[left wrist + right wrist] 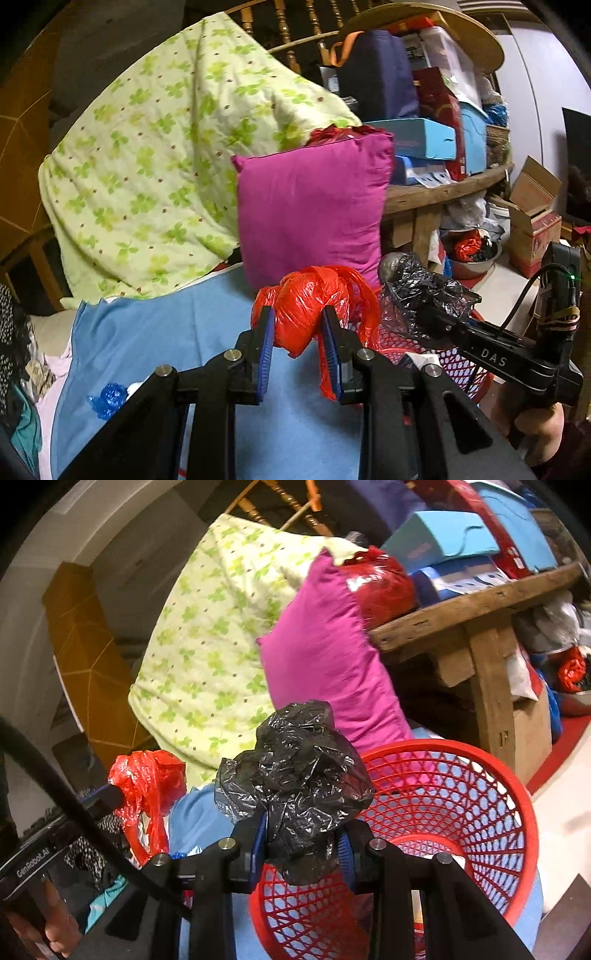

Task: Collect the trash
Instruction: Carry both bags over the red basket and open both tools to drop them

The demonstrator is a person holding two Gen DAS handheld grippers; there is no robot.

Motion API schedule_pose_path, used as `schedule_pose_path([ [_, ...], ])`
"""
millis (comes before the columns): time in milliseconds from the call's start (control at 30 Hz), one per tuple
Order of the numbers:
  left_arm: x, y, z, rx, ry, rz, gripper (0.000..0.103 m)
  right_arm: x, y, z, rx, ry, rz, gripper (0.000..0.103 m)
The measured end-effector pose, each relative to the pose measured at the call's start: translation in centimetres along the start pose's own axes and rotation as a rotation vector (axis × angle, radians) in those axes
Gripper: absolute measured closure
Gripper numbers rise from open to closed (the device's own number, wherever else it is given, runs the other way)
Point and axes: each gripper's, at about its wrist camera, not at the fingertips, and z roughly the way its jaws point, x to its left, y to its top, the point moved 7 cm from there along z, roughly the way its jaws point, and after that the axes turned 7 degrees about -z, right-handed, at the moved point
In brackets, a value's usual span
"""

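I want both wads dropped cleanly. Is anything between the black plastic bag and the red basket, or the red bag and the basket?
Nothing visible blocks the black bag: it hangs over the red basket. The red bag sits left of the basket, with the right gripper and its black wad between.

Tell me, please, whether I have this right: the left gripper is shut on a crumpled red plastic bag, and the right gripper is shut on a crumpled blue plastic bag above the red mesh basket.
Nearly: the right gripper holds a black plastic bag, not a blue one, as the right wrist view shows. The rest stands: the left gripper is shut on the red plastic bag, and the black bag is above the red mesh basket.
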Motion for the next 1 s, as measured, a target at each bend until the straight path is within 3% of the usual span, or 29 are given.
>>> schedule_pose_path([
  [533,-4.3,0.2,2.5,0.024,-0.055,0.048,0.076,-4.4,0.1,-0.7,0.018,-0.066,0.129,0.068],
  [733,-4.9,-0.8,5.1,0.083,-0.138,-0.017,0.073,-5.9,-0.5,-0.4,0.050,-0.079,0.203,0.066],
  [800,-4.9,-1.2,6.0,0.099,-0.155,-0.048,0.067,-6.4,-0.8,0.0,0.071,-0.086,0.224,0.066],
  [867,-4.8,-1.5,6.6,0.107,-0.170,-0.068,0.047,-6.7,-1.0,0.2,0.082,-0.087,0.239,0.064],
  [900,-4.6,-1.7,6.6,0.101,-0.170,-0.076,0.037,-6.8,-1.0,0.3,0.086,-0.088,0.248,0.057],
  [933,-4.4,-1.7,6.5,0.090,-0.170,-0.081,0.037,-6.8,-1.0,0.4,0.087,-0.089,0.253,0.043],
  [1000,-4.0,-1.9,6.1,0.083,-0.167,-0.071,0.037,-6.7,-0.7,0.1,0.064,-0.097,0.253,0.038],
])
